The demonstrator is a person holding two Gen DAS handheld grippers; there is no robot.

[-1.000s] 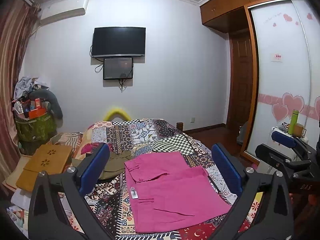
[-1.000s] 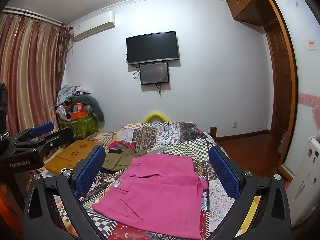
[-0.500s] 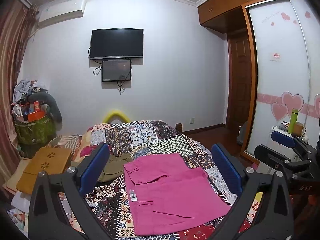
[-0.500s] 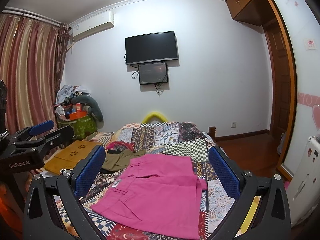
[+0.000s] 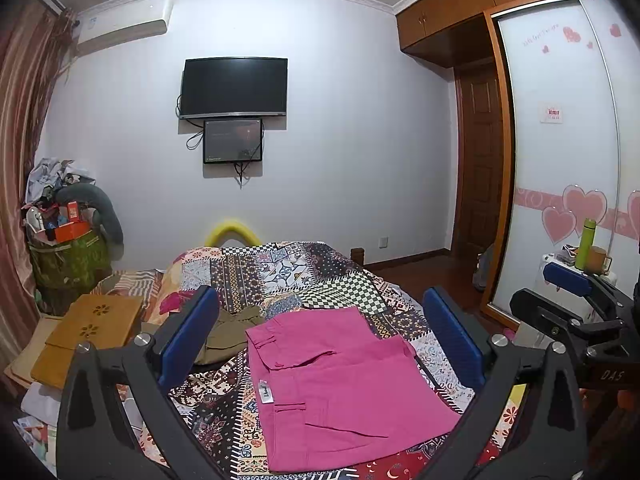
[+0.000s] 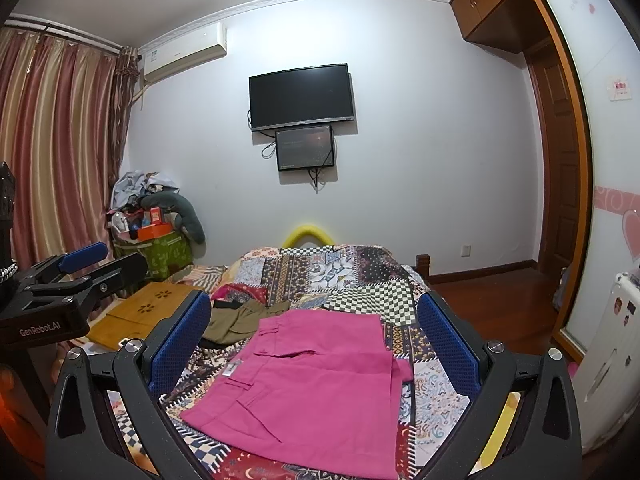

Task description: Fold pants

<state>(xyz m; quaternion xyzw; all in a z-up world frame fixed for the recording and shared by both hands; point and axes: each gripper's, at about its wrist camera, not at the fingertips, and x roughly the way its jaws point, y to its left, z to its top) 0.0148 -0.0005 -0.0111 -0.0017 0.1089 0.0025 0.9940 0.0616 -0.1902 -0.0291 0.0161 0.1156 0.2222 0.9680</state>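
pants folded; both tools wide, empty

Each gripper has a black frame with silver screws and two blue textured pads. The left gripper carries white "GenRobot.AI" lettering. The right gripper is marked "DAS".

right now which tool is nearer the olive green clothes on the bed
Left. The left tool hangs open with its left finger overlapping the olive green clothes in its view; the right tool, also open, sits further right, over the pink pants.

A home bedroom: patchwork-quilted bed, wall television, curtains, sliding wardrobe
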